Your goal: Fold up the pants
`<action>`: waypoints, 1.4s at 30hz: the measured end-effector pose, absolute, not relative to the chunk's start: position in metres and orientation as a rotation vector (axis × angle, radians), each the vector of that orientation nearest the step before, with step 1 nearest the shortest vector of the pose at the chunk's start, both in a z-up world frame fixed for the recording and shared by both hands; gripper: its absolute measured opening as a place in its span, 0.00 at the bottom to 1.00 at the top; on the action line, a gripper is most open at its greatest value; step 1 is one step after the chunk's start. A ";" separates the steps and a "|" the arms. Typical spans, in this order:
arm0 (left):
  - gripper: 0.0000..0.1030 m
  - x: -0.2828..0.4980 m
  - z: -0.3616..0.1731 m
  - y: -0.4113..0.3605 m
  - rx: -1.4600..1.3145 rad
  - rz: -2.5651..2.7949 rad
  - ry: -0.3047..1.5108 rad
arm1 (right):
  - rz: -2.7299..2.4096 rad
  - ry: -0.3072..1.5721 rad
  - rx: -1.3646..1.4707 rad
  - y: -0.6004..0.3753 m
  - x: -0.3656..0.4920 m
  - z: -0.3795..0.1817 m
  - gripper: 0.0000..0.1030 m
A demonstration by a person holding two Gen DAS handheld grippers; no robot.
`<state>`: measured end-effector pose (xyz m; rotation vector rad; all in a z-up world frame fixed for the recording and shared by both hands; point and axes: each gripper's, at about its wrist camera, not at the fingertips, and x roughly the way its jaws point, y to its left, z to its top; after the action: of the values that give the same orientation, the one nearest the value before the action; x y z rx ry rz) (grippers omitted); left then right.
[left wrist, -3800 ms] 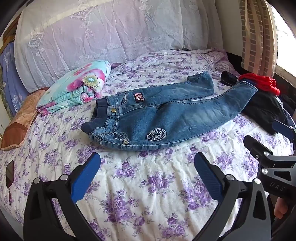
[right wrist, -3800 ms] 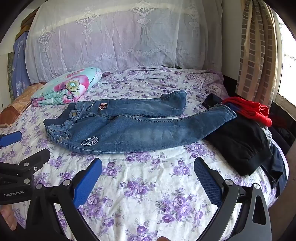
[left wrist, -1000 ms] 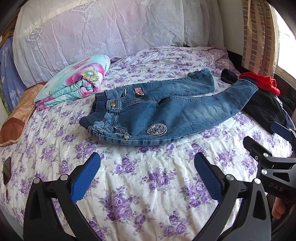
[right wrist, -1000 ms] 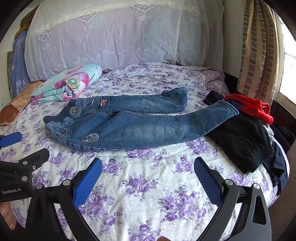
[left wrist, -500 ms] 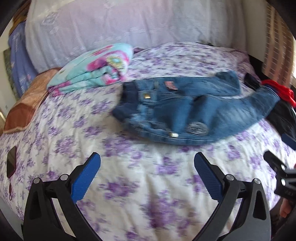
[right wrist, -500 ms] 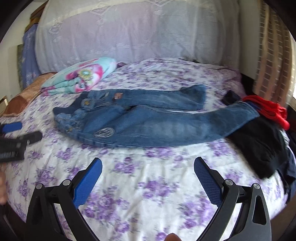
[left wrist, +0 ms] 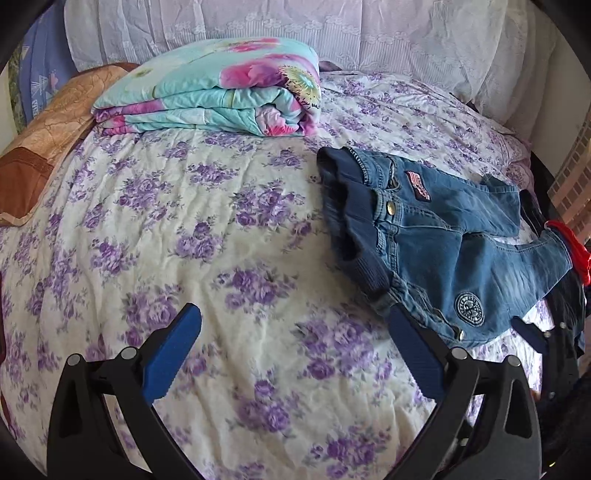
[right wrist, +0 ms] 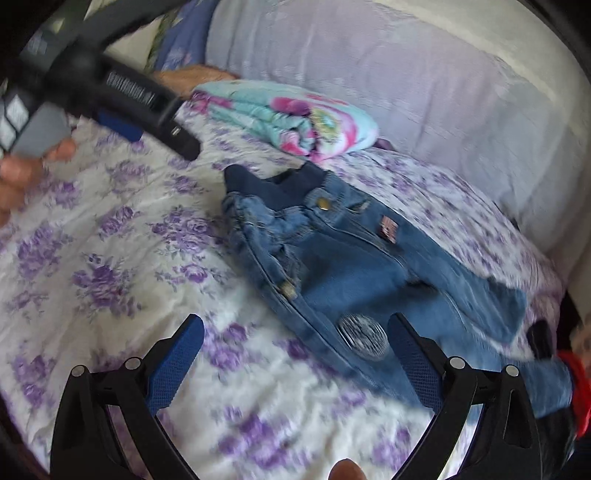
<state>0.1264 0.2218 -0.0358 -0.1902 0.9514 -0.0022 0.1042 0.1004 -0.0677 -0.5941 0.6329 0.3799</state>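
Small blue jeans (left wrist: 443,243) lie flat on the flowered bedspread (left wrist: 184,221), waistband toward the left and both legs spread to the right. They also show, blurred, in the right wrist view (right wrist: 332,266). My left gripper (left wrist: 295,350) is open and empty, over bare bedspread left of the waistband. My right gripper (right wrist: 295,358) is open and empty, just short of the jeans' near edge by the round patch (right wrist: 364,338). The left gripper's body (right wrist: 122,99) shows at the upper left of the right wrist view.
A folded turquoise and pink quilt (left wrist: 221,85) lies behind the jeans by the white lace pillows (left wrist: 369,33). A brown pillow (left wrist: 44,140) is at the left. Red clothing (left wrist: 572,251) and dark clothing (left wrist: 565,306) lie past the leg ends at the right.
Both grippers have swung left and moved closer to the bed. The jeans now sit to the right in both views. The jeans have not moved.
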 end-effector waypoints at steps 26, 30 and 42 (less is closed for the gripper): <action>0.58 0.288 -0.097 0.184 -0.334 -0.301 1.224 | 0.503 0.640 -0.450 0.086 0.136 -0.067 0.19; 0.46 0.303 -0.101 0.175 -0.330 -0.328 1.221 | 0.507 0.630 -0.445 0.083 0.135 -0.064 0.17; 0.22 0.268 -0.068 0.185 -0.291 -0.369 1.070 | 0.475 0.591 -0.468 0.089 0.121 -0.047 0.16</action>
<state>0.2683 0.1852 -0.0679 -0.2910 1.0704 -0.3691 0.1213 0.0894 -0.0475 -0.4684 0.5913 0.4752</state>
